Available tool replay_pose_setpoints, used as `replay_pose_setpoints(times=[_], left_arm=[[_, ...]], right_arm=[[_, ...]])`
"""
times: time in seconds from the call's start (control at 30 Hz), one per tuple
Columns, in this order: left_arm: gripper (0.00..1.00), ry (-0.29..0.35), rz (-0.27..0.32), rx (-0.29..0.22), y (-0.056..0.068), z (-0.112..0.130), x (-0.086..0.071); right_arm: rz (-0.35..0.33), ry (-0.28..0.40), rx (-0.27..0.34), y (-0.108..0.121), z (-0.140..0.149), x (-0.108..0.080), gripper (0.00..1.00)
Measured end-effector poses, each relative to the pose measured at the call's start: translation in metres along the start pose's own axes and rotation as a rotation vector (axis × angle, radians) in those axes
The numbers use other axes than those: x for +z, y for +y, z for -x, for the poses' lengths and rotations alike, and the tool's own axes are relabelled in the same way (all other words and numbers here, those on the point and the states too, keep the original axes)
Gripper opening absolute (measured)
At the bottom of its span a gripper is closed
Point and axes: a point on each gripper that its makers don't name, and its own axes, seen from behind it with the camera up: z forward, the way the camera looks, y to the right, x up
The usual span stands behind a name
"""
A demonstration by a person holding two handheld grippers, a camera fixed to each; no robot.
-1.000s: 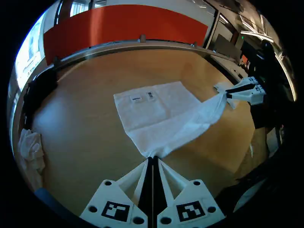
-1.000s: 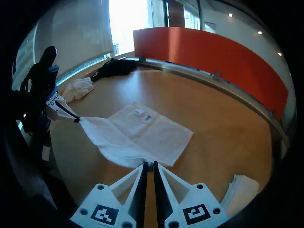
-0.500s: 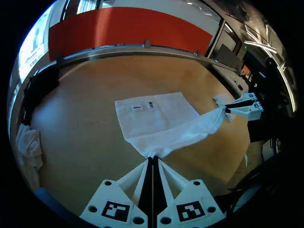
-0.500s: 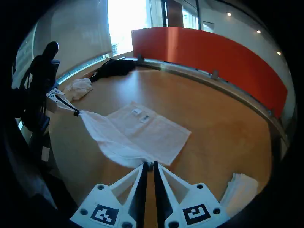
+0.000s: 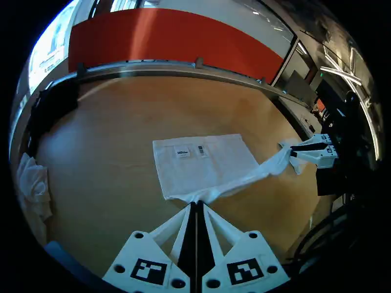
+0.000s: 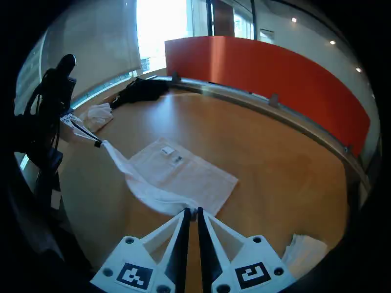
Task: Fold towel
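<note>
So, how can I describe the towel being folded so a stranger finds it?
Find the large wooden table before the orange wall panel. Near its middle lies a white rectangular cloth towel with two small labels. Unlike the crumpled white cloth at the table edge, it is mostly flat.

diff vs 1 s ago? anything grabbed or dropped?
Nothing grabbed or dropped. The left claw and right claw stay shut on corners of the towel and have drawn its lifted near edge tighter: the sagging fold narrowed to a band. Labelled half stays flat on the table.
</note>
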Motion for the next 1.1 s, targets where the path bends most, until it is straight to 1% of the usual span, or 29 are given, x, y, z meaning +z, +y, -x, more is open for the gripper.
replay_pose_setpoints(times=[0.3, 0.47, 0.67, 0.9, 1.1], left_arm=[[0.01, 0.010, -0.004, -0.032, -0.016, -0.021, 0.026], [0.01, 0.012, -0.011, -0.020, -0.024, -0.033, 0.043], [0.01, 0.008, -0.014, 0.001, -0.033, -0.044, 0.059], [0.01, -0.013, -0.015, 0.006, -0.040, -0.045, 0.075], [0.01, -0.031, -0.023, 0.021, -0.048, -0.040, 0.094]], right_arm=[[0.006, 0.000, 0.014, 0.023, -0.016, 0.027, 0.12], [0.017, -0.003, 0.021, 0.037, -0.023, 0.042, 0.12], [0.027, -0.017, 0.030, 0.050, -0.024, 0.054, 0.12], [0.030, -0.038, 0.043, 0.056, -0.017, 0.066, 0.12], [0.036, -0.063, 0.067, 0.063, -0.004, 0.081, 0.12]])
